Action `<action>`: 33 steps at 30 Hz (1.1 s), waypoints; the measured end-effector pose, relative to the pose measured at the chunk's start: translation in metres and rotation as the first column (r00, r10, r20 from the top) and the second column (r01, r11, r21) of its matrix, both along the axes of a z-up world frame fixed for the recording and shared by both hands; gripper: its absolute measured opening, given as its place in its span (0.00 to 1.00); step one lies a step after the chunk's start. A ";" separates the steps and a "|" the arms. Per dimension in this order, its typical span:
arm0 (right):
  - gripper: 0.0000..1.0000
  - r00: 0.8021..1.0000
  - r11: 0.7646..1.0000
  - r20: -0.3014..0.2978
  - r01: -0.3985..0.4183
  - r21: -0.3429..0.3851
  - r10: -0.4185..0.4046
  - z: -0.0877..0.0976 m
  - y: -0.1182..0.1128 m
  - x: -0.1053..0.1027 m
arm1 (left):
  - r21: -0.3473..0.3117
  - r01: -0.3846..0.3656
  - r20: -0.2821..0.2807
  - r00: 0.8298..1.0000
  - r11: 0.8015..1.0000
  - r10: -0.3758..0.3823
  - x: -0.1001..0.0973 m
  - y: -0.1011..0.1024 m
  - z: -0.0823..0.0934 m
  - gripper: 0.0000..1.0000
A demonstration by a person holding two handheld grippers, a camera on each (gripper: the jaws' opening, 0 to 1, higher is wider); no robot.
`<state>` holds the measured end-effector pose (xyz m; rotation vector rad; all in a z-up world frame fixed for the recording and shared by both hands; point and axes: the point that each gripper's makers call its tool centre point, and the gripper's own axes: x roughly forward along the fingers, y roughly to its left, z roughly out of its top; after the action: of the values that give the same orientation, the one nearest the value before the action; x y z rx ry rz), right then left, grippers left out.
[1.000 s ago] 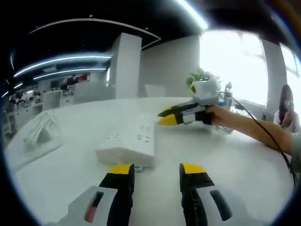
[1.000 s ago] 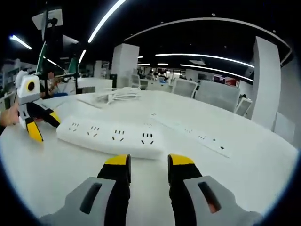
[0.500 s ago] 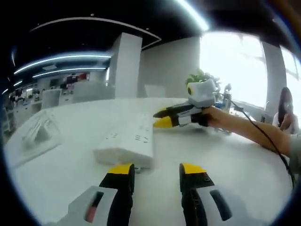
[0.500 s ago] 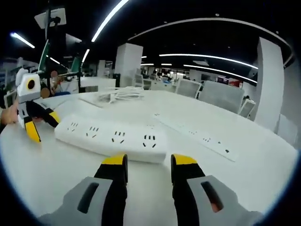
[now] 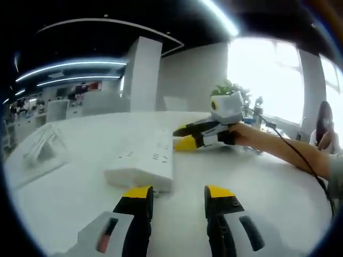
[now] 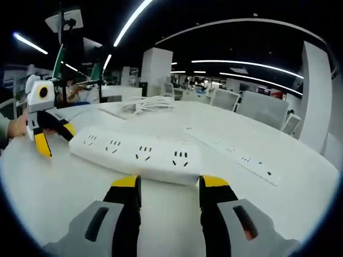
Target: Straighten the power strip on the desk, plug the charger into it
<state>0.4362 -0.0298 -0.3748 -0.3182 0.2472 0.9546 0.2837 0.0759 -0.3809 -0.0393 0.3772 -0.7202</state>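
1. Power strip (image 6: pixel 136 156): a long white bar lying flat on the white desk (image 6: pixel 278 214), just ahead of the right gripper (image 6: pixel 169 184) and running crosswise from its tips off to its left.
2. Four socket groups show along the strip's top face in the right gripper view.
3. Right gripper's yellow-tipped jaws stand apart with nothing between them; the tips sit close to the strip's near long edge, and I cannot tell whether they touch it.
4. Left gripper (image 5: pixel 178 191) is likewise spread and empty, its tips just short of one end of the power strip (image 5: pixel 143 166).
5. Seen from the left gripper, the right gripper (image 5: pixel 185 137) comes in from the right, held by a hand (image 5: pixel 244 134), its jaws parted at the strip's long side.
6. Seen from the right gripper, the left gripper (image 6: pixel 53 139) sits at the strip's far left end, jaws parted.
7. A bundle of white cable (image 6: pixel 147 104) lies on the desk beyond the strip.
8. A second, flatter strip (image 6: pixel 241 159) lies ahead and to the right of the right gripper.
9. A potted plant (image 5: pixel 230 88) stands behind the right gripper in the left gripper view.
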 end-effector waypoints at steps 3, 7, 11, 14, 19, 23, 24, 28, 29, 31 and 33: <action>0.43 1.000 1.000 -0.001 0.000 -0.001 0.000 0.000 0.000 -0.001 | -0.001 0.003 0.000 1.000 1.000 -0.003 0.000 0.000 0.000 0.39; 0.43 1.000 1.000 0.002 0.000 -0.001 0.000 0.000 0.000 -0.001 | 0.003 0.001 0.004 1.000 1.000 -0.001 0.000 0.000 0.001 0.40; 0.42 1.000 1.000 -0.001 0.005 0.004 -0.005 0.000 -0.001 -0.001 | 0.005 -0.003 0.007 1.000 1.000 0.003 0.001 0.000 0.001 0.40; 0.40 1.000 1.000 -0.006 0.000 0.016 0.000 0.001 0.000 -0.001 | 0.016 -0.007 0.010 1.000 1.000 0.007 0.001 0.002 0.000 0.40; 0.40 1.000 0.999 -0.013 -0.002 0.032 0.003 0.001 0.000 -0.002 | 0.020 -0.012 0.009 1.000 1.000 0.012 0.001 0.003 0.000 0.39; 0.38 1.000 0.999 -0.022 0.002 0.046 -0.001 0.001 0.000 -0.003 | 0.033 -0.018 0.010 1.000 0.999 0.017 0.001 0.005 0.000 0.39; 0.38 1.000 0.999 -0.022 0.002 0.048 -0.001 0.001 0.000 -0.003 | 0.034 -0.019 0.010 1.000 0.999 0.019 0.001 0.005 0.000 0.39; 0.37 1.000 0.999 -0.026 -0.002 0.054 0.003 0.001 0.002 -0.005 | 0.039 -0.024 0.005 1.000 0.999 0.024 0.001 0.008 -0.001 0.39; 0.37 1.000 0.999 -0.027 -0.002 0.054 0.003 0.001 0.002 -0.005 | 0.038 -0.025 0.004 1.000 0.999 0.025 0.001 0.008 -0.001 0.39; 0.37 1.000 0.998 -0.029 -0.003 0.058 0.005 0.001 0.003 -0.007 | 0.038 -0.026 0.002 1.000 0.999 0.026 0.001 0.009 -0.001 0.39; 0.37 0.999 0.998 -0.032 -0.004 0.062 0.006 0.001 0.003 -0.008 | 0.043 -0.028 0.002 1.000 0.999 0.028 0.001 0.010 -0.001 0.38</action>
<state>0.4282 -0.0268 -0.3741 -0.2469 0.2460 0.9709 0.2843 0.0857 -0.3818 -0.0036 0.3902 -0.6846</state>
